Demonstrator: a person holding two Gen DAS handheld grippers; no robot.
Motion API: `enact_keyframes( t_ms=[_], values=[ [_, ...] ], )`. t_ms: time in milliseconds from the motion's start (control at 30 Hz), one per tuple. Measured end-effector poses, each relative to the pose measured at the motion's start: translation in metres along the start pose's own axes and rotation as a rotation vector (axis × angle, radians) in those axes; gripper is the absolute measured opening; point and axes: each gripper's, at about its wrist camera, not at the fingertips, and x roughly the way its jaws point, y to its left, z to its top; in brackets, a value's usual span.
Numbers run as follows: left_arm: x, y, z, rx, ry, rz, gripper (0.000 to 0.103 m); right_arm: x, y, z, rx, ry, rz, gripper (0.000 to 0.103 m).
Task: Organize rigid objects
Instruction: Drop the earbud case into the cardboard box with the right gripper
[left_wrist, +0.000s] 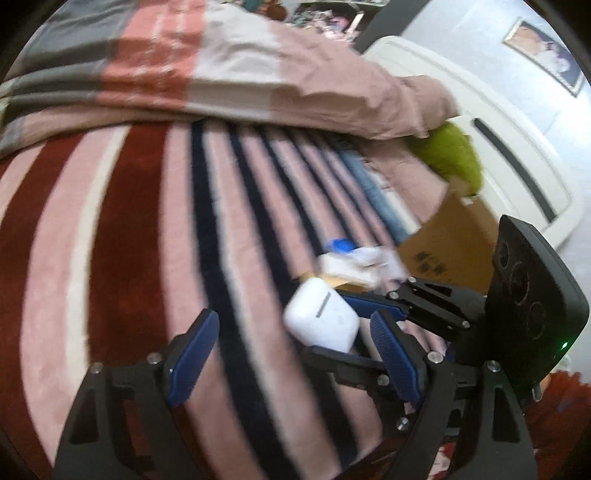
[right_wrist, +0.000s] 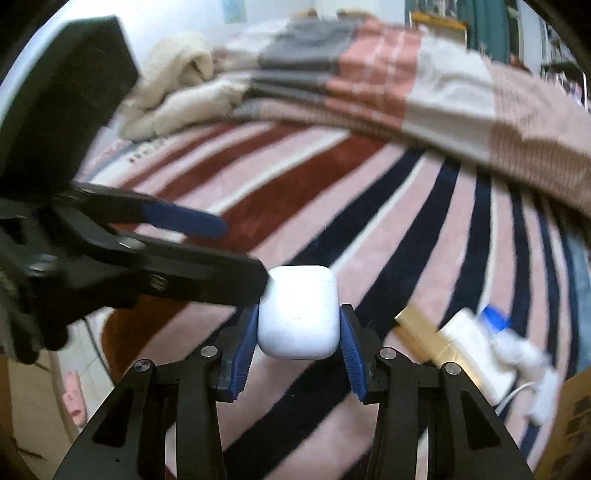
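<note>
Right claw (right_wrist: 298, 328) gripping earbud case (right_wrist: 297, 312), striped bedspread (right_wrist: 369, 206)

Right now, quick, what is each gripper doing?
Left gripper: open, holding nothing.
Right gripper: shut on the white earbud case.

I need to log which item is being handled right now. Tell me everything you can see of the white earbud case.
The white earbud case is a small rounded box of glossy plastic, lid shut, with a thin seam near its top and a tiny dot on its front. A metal hinge strip shows in the left wrist view. It is held above the striped blanket, pinched at both sides by the blue pads of the right gripper. One finger of the open left gripper lies right against its upper corner.
</note>
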Motion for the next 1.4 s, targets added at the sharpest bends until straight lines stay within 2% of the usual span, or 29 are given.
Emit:
enact_keyframes(
  t_ms=[67, 200, 300, 433, 567, 667, 767, 967, 1033, 1100, 1200, 1333, 1400],
  values=[
    [0.000, -0.022, 0.011, 0.041, -0.005, -0.051, 0.068, -0.021, -0.005, 0.005, -0.004, -0.039, 0.008, 0.039],
    [0.001, -0.064, 0.034, 0.120, -0.016, -0.083, 0.043, -0.060, -0.020, 0.013, -0.008, -0.097, 0.001, 0.039],
    [0.007, -0.100, 0.053, 0.194, -0.013, -0.106, 0.036, -0.093, -0.039, 0.013, -0.001, -0.137, -0.032, 0.039],
    [0.027, -0.154, 0.081, 0.281, -0.004, -0.134, 0.036, -0.131, -0.071, 0.010, 0.036, -0.178, -0.101, 0.039],
    [0.061, -0.208, 0.103, 0.359, 0.037, -0.167, 0.037, -0.171, -0.116, -0.001, 0.103, -0.194, -0.177, 0.039],
    [0.093, -0.238, 0.114, 0.389, 0.099, -0.192, 0.036, -0.192, -0.145, -0.013, 0.137, -0.183, -0.248, 0.039],
    [0.132, -0.260, 0.121, 0.397, 0.183, -0.196, 0.036, -0.201, -0.173, -0.026, 0.181, -0.130, -0.302, 0.039],
    [0.170, -0.279, 0.118, 0.390, 0.271, -0.157, 0.037, -0.192, -0.213, -0.037, 0.259, 0.033, -0.327, 0.039],
    [0.173, -0.282, 0.116, 0.401, 0.279, -0.129, 0.048, -0.189, -0.218, -0.040, 0.267, 0.072, -0.335, 0.039],
    [0.171, -0.283, 0.116, 0.412, 0.278, -0.103, 0.057, -0.190, -0.221, -0.042, 0.268, 0.077, -0.356, 0.042],
    [0.165, -0.281, 0.115, 0.421, 0.269, -0.089, 0.064, -0.192, -0.218, -0.043, 0.248, 0.061, -0.387, 0.049],
    [0.144, -0.270, 0.120, 0.411, 0.225, -0.083, 0.065, -0.192, -0.210, -0.040, 0.250, 0.054, -0.369, 0.049],
    [0.125, -0.261, 0.122, 0.402, 0.176, -0.064, 0.066, -0.194, -0.200, -0.034, 0.231, 0.035, -0.367, 0.049]
  ],
)
